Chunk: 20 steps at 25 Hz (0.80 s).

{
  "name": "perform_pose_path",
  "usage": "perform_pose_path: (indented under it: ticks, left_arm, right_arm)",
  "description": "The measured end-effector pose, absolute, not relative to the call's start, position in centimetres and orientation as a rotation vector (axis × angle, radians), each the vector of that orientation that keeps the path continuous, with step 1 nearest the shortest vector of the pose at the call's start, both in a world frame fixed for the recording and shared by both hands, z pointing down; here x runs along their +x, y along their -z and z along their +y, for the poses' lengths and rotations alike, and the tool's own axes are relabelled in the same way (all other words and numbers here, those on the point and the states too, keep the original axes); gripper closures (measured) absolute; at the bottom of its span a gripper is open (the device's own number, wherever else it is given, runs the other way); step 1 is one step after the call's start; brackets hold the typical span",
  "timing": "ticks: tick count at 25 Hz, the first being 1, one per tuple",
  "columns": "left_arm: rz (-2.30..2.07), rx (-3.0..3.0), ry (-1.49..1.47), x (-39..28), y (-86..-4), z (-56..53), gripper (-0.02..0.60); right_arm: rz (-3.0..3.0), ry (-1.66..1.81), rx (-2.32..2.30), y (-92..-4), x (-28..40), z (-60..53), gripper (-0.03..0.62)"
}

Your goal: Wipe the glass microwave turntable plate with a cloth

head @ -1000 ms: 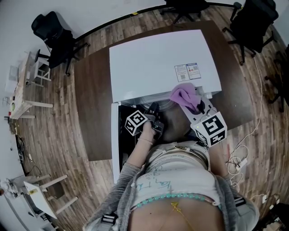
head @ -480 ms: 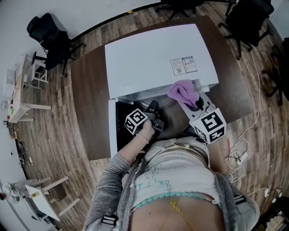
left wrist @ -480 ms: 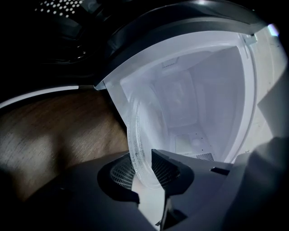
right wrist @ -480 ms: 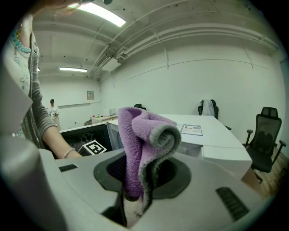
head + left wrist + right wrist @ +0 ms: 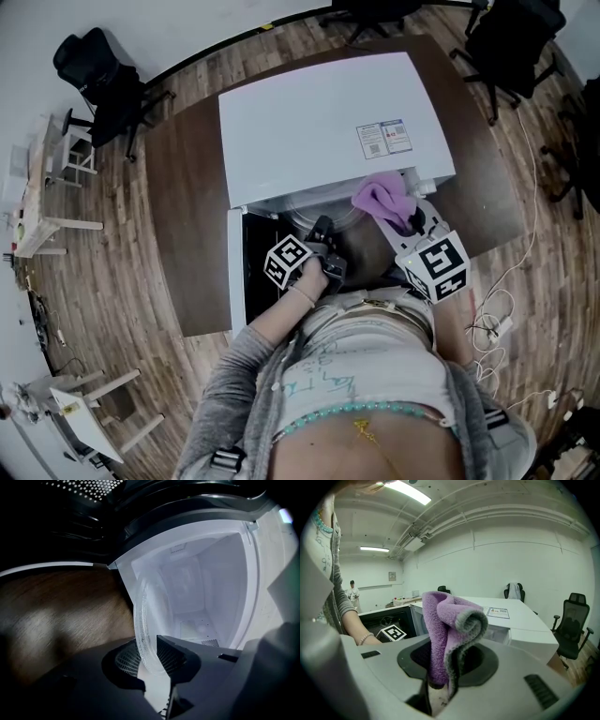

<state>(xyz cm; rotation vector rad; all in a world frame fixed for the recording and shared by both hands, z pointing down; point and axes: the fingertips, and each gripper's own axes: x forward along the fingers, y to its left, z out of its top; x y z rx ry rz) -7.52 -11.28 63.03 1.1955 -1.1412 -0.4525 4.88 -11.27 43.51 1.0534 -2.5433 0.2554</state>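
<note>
The glass turntable plate stands on edge in the open mouth of the white microwave. My left gripper is shut on the plate's lower rim, and its jaws have just been closing further on it. From the head view the left gripper reaches into the oven opening, where the plate shows faintly. My right gripper is shut on a folded purple cloth. It holds the cloth up at the microwave's front right corner, apart from the plate.
The microwave sits on a dark wooden table, with its door swung open at the left. Office chairs stand behind the table. Cables lie on the floor at the right. A person stands far off in the right gripper view.
The head view has shifted a little. Both grippers keep their places at the microwave's mouth, with the plate and the cloth still held.
</note>
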Motion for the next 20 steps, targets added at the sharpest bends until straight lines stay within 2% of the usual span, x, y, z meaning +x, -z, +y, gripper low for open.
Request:
perform_pose_path:
  ticks: [20]
  left_arm:
    - [-1.118,1.182,0.46,-6.7,-63.0,-8.9,0.497]
  right_arm:
    - [-2.514,-0.247,1.049,-43.8,5.1,-9.7,0.477]
